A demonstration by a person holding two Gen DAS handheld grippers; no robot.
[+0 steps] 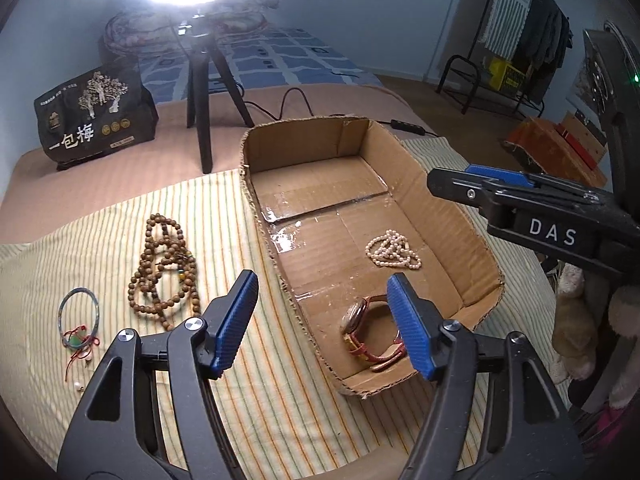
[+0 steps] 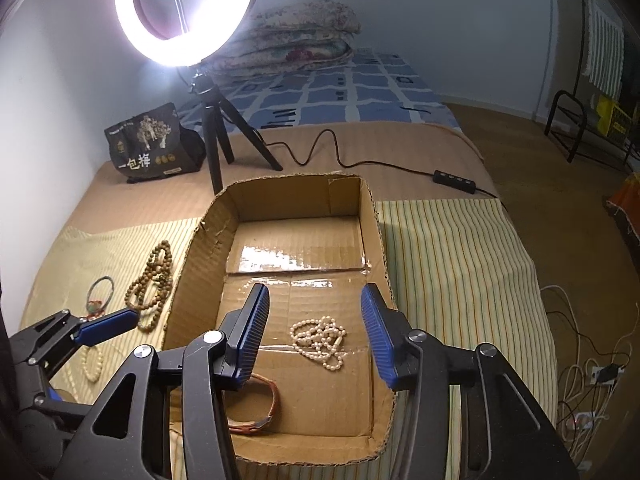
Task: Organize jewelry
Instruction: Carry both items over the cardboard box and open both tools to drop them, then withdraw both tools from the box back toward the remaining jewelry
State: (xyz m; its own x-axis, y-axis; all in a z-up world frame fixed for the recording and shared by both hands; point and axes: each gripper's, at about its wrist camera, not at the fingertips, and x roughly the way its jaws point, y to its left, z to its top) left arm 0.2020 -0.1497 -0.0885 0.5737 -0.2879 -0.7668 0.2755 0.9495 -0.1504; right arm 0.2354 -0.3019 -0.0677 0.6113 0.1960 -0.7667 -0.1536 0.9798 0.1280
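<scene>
With the cardboard box (image 2: 372,240) sitting open on the striped cloth (image 2: 460,264), looking like sorting straight into it: pearl necklace (image 2: 320,342) already lying loose on the box floor, red-strapped watch (image 1: 370,332) resting near the front wall. Still waiting outside on the cloth: wooden bead strand (image 1: 164,268) and thin bangle with red cord (image 1: 78,320), probably parked left so the left tool can grab them.

Right gripper (image 2: 316,332) hovering over the pearls, pads spread, pinching nothing, necklace lying flat between and below them. Left gripper (image 1: 322,322) also spread wide and empty, straddling the box's left wall, one pad over the cloth, other above the watch. Both pointing steeply down and forward. Guessing beads next, but not calling it.
</scene>
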